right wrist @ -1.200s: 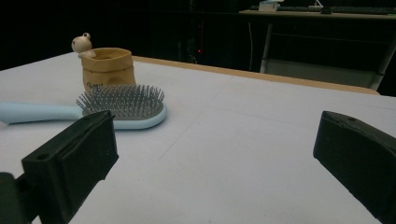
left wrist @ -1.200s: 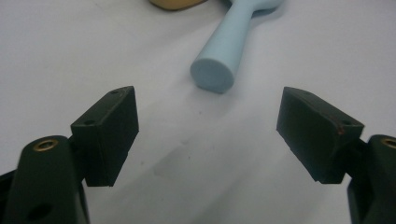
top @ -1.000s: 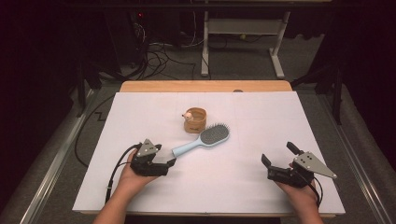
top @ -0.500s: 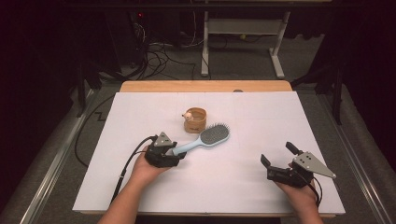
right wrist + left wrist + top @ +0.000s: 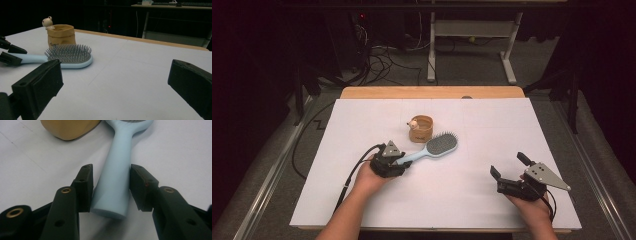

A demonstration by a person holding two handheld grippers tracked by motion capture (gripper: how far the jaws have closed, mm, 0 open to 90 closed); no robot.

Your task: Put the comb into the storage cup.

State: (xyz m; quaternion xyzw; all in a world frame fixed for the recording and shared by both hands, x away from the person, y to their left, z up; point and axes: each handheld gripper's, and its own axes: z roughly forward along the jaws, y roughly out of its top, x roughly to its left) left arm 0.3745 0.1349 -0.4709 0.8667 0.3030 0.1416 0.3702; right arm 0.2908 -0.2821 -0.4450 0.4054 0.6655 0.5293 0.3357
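A light blue hairbrush [image 5: 438, 147] lies bristles up near the middle of the white table, its handle pointing to the near left. My left gripper [image 5: 405, 162] is open, and its jaws straddle the end of the handle [image 5: 113, 185]. The left pad sits close against the handle and the right pad stands a small gap off. Over at the near right, my right gripper [image 5: 508, 165] rests open on the table with nothing between its jaws [image 5: 116, 82]. From there the brush [image 5: 70, 58] lies far off at the left.
A small tan cup [image 5: 422, 129] with a little bear figure on its rim stands just behind the brush, close to the brush head. The white cover [image 5: 362, 125] ends at a wooden strip [image 5: 432, 92] at the back. Cables and a desk frame [image 5: 472, 30] lie beyond.
My left gripper has moved right and forward across the table, and its jaws now sit on either side of the brush handle. The right gripper has stayed put.
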